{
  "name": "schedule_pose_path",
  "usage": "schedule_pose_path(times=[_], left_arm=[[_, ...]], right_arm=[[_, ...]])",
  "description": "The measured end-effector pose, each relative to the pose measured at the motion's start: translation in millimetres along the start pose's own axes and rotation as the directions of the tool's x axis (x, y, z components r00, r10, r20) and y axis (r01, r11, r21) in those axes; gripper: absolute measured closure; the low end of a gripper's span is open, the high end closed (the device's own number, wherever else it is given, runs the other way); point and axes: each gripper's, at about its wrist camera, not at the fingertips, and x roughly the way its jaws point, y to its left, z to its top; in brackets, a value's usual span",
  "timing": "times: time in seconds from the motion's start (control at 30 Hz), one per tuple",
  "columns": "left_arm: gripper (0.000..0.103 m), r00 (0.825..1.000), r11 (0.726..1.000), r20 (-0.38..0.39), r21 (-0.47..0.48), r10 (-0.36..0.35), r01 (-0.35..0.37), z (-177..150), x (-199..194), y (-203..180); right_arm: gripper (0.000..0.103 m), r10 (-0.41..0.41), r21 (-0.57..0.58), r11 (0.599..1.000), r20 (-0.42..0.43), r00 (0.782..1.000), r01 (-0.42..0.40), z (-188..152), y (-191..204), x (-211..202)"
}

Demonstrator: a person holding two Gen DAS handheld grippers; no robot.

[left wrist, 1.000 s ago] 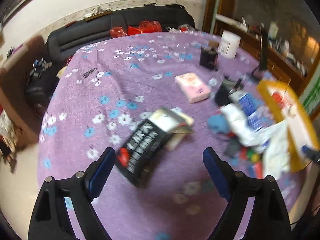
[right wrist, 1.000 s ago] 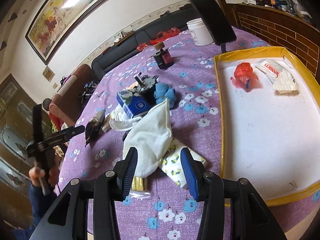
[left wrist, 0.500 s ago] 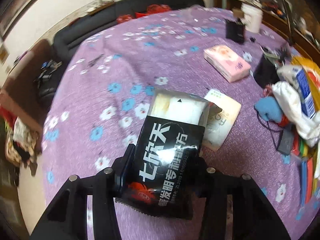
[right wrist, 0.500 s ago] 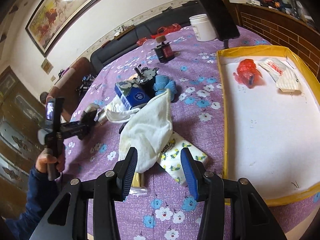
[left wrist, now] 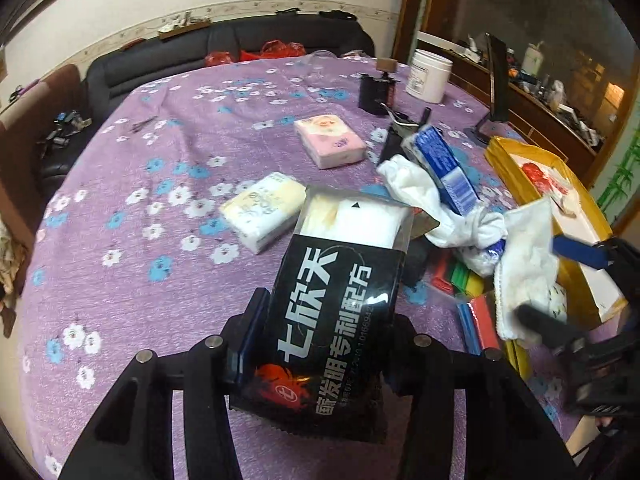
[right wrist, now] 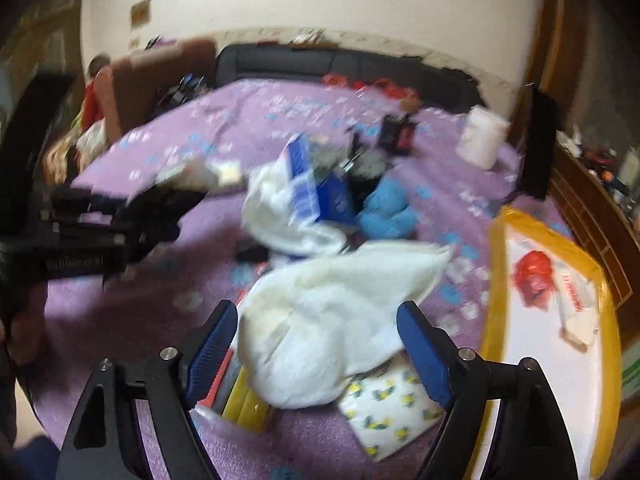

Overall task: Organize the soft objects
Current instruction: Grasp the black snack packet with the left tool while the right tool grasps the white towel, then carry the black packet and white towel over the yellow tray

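Purple floral tabletop (left wrist: 168, 280), round, far edge against a dark sofa (left wrist: 224, 44); left half mostly bare cloth, right half crowded.

Yellow-rimmed tray (right wrist: 494, 280) at the right edge of the tabletop, white floor largely bare; inside, at the far end, a red plastic bag (right wrist: 534, 272) and beside it a white packet with red print (right wrist: 576, 308) (print unreadable).

White towel (right wrist: 336, 312) draped over the clutter just left of the tray, between the jaws of the right gripper (right wrist: 316, 356); blue pads stand to either side of the cloth, contact not readable through the blur, so hold or no hold cannot be told. Lemon-print tissue pack (right wrist: 390, 416) under the towel's near edge, coloured flat packs (left wrist: 466, 280) beside it.

Left gripper (left wrist: 320, 344): jaws clenched on a black packet with white characters (left wrist: 332, 300), clear end showing white contents, raised above the tabletop.

Behind it: crumpled white cloth (left wrist: 420, 192) with a blue box (left wrist: 444, 164) resting on it, blue soft thing (right wrist: 386, 212) just beside.

Cream tissue pack (left wrist: 262, 208) and pink tissue pack (left wrist: 330, 140) lying apart on open cloth near the middle.

White tub (left wrist: 428, 76) and small black device (left wrist: 376, 92) near the far rim.
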Motion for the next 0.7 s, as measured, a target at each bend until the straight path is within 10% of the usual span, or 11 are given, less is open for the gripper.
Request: schedule_pose_path(times=[0.07,0.33,0.4,0.47,0.6,0.7], left_arm=[[0.056,1.0,1.0,0.007,-0.01,-0.021,0.021,0.3,1.1,3.4],[0.056,0.997,0.997,0.041,-0.049,-0.06,0.062,5.0,3.7,16.8],[0.056,0.998,0.997,0.04,-0.056,-0.052,0.054,4.7,4.0,18.5],[0.056,0.998,0.996,0.039,-0.073,-0.05,0.053,4.6,3.9,22.6],[0.056,0.998,0.99,0.04,-0.132,-0.048,0.053,4.4,3.5,36.7],[0.056,0.998,0.988,0.031,-0.143,-0.048,0.052,3.4,4.5,39.9]], right_arm=[[0.085,0.023,0.047,0.999,-0.036,0.999,-0.021,-6.6,-5.3,3.4],[0.086,0.249,0.234,0.935,0.096,0.964,-0.264,-16.7,-25.5,-50.1],[0.086,0.415,0.26,0.866,0.098,0.904,-0.426,-20.7,-21.9,-56.7],[0.086,0.63,0.302,0.723,0.083,0.772,-0.622,-27.3,-8.1,-52.9],[0.086,0.788,0.432,0.551,0.013,0.616,-0.714,-35.4,13.0,-11.8],[0.086,0.672,0.443,0.688,-0.089,0.735,-0.575,-35.8,20.2,18.8]])
